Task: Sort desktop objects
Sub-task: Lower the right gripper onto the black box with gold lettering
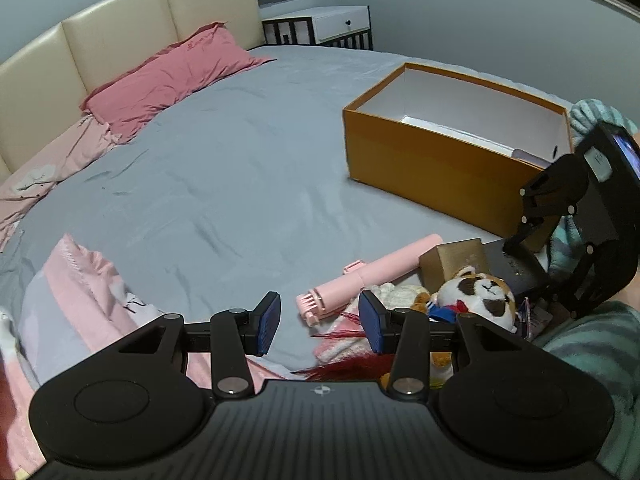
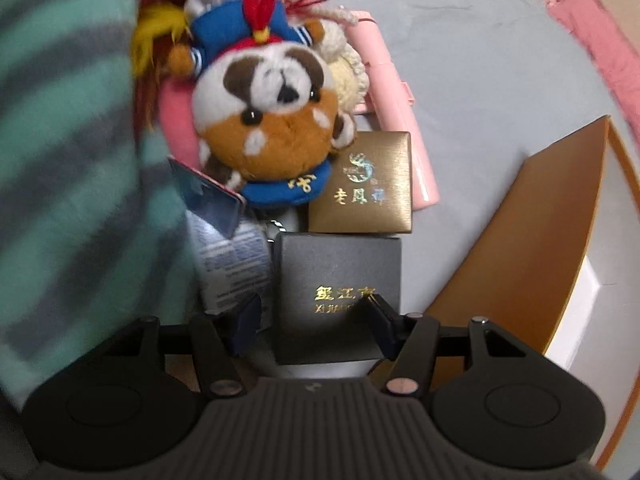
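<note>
Still heaped on the bed (image 1: 224, 184), near its close edge: a plush dog (image 2: 276, 116) in blue sailor clothes, a gold gift box (image 2: 364, 184) touching it, a black gift box (image 2: 340, 296) just beside the gold one, a pink selfie stick (image 1: 368, 276) lying flat along the far side of the pile, a feather toy (image 1: 348, 364) with red and yellow plumes, a small packet with printed text (image 2: 228, 264), a shiny card (image 2: 208, 196) tilted against the plush. None of these sorted yet, judging by how the pile lies.

Just beyond the pile, toward the bed's right side: an open orange box (image 1: 440, 160), white inside, with a few flat pale things already on its floor. Too little visible to name them. So, by estimate, only a small start made and most of the work left.

Right gripper (image 2: 316, 328) pointing steeply down over the black gift box, jaws wide and straddling its near end, pads not seen pressing. Probably the next item to go. Left gripper (image 1: 320, 322) hanging above the pile's edge, jaws half apart, nothing between them.

Around: grey sheet, rumpled; pink pillow (image 1: 168, 76) and cream padded headboard (image 1: 120, 36) at the far end; pink patterned quilt (image 1: 80, 292) along the left edge; white nightstand (image 1: 332, 24) in the far corner; grey-blue wall. Striped teal sleeve (image 2: 68, 160) at the side.
</note>
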